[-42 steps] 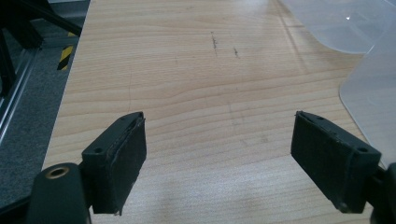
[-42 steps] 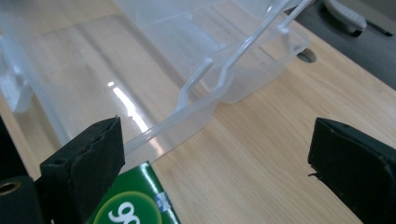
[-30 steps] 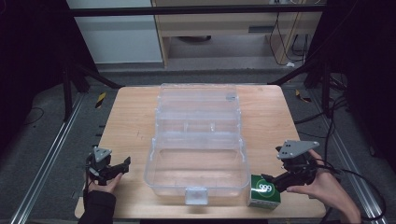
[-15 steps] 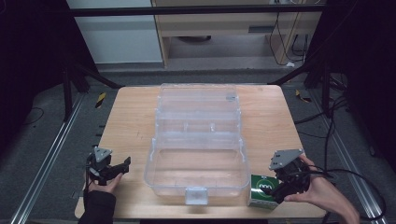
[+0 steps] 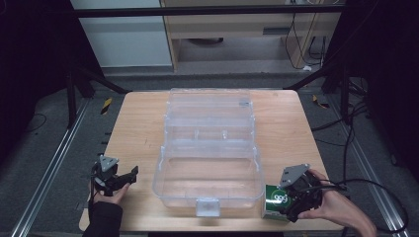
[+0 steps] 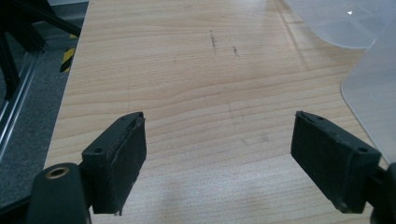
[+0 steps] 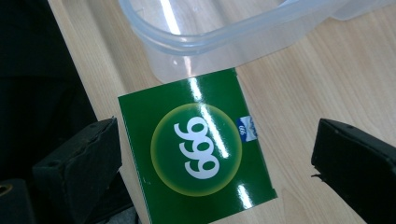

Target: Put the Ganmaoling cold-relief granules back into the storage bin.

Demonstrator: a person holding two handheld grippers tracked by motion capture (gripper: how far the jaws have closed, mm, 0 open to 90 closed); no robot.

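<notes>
Hovering my right claw [image 7: 215,154], jaws just opening wide, I straddle the green box [image 7: 194,149], untouched; its near edge is cut off.

A light wooden table [image 5: 133,133] with a pale grain and a few faint dark scuffs carries the things. A large clear plastic storage box [image 5: 210,168] lies at its middle, its clear lid [image 5: 210,106] folded open toward the far edge and a latch at the near wall. A small glossy green cardboard box [image 5: 275,201] printed with white "999" in a yellow-green circle lies at the near right corner, just beside the storage box.
</notes>
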